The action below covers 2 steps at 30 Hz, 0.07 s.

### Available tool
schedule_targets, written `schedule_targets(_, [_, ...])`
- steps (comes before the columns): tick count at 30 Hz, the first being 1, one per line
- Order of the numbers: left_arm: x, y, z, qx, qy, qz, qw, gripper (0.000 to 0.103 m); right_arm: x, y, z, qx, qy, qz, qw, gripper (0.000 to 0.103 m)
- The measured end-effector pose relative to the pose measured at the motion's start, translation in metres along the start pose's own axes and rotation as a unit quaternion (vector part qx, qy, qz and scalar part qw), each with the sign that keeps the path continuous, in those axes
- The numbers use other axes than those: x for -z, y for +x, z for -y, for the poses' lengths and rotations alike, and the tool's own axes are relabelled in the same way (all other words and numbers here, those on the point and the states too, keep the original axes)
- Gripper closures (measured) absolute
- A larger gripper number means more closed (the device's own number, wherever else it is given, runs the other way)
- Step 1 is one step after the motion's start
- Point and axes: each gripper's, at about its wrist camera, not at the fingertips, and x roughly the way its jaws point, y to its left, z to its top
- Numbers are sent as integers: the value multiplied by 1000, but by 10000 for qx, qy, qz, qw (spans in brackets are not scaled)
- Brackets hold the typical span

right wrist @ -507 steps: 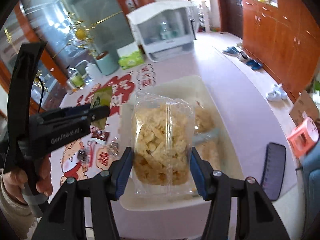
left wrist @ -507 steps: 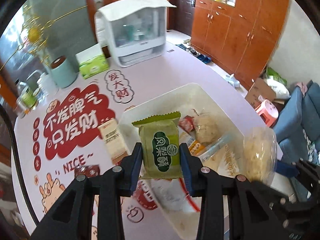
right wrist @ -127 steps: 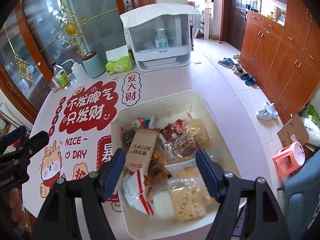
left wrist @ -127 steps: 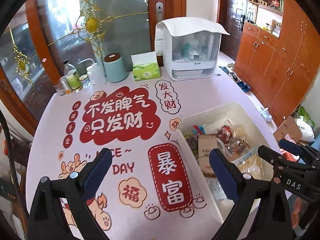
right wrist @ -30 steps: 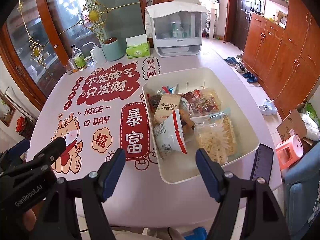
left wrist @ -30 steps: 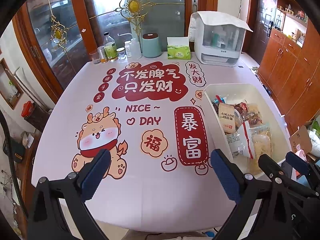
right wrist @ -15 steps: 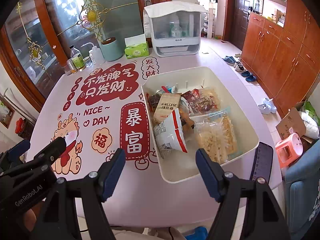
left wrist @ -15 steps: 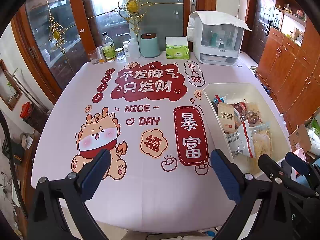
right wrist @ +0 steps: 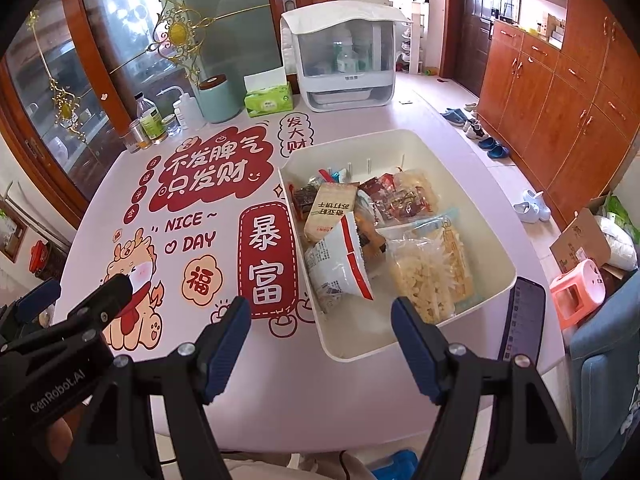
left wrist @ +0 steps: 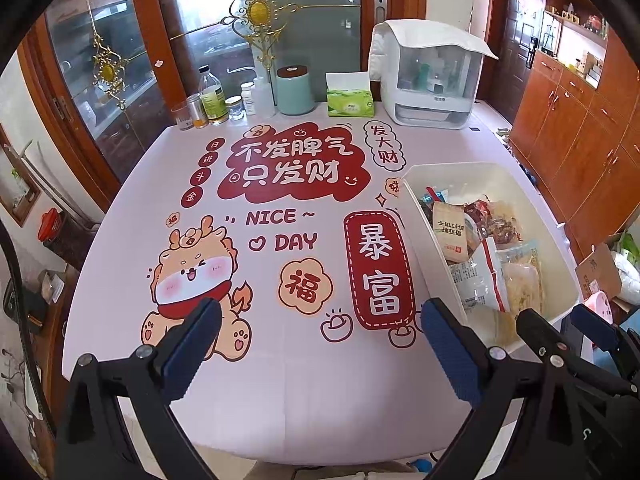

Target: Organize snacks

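The snacks [right wrist: 360,236] lie piled together in a white bin [right wrist: 486,236] that sits on the right side of the tabletop [right wrist: 280,384], beside the red panel of the printed cloth. Among them, a tan biscuit packet [right wrist: 330,210] leans near the bin's left wall, a white pouch with a red stripe [right wrist: 340,268] lies below it, a clear bag of pale yellow crisps [right wrist: 428,276] fills the near right part, and dark red wrapped pieces [right wrist: 400,196] sit toward the far end. A dark phone [right wrist: 524,320] lies flat just right of the bin, near the tabletop's edge.

The right gripper [right wrist: 320,344] hovers above the bin's near left corner, its blue-padded fingers spread wide with nothing between them. The left gripper [left wrist: 320,344] hangs over the near middle of the cloth, its fingers likewise wide apart and empty, apart from the bin.

At the far edge stand a white lidded cabinet [left wrist: 430,80], a green tissue box [left wrist: 350,102], a pale teal canister [left wrist: 295,90] and a cluster of small bottles [left wrist: 218,100]. A pink stool [right wrist: 576,292] stands on the floor to the right.
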Motion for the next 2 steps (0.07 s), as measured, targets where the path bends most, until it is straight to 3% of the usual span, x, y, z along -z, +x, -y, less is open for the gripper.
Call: schedule_targets(2, [0, 0, 1, -5, -5, 1, 10000, 3, -1, 0, 1, -2, -5, -1, 10000, 30])
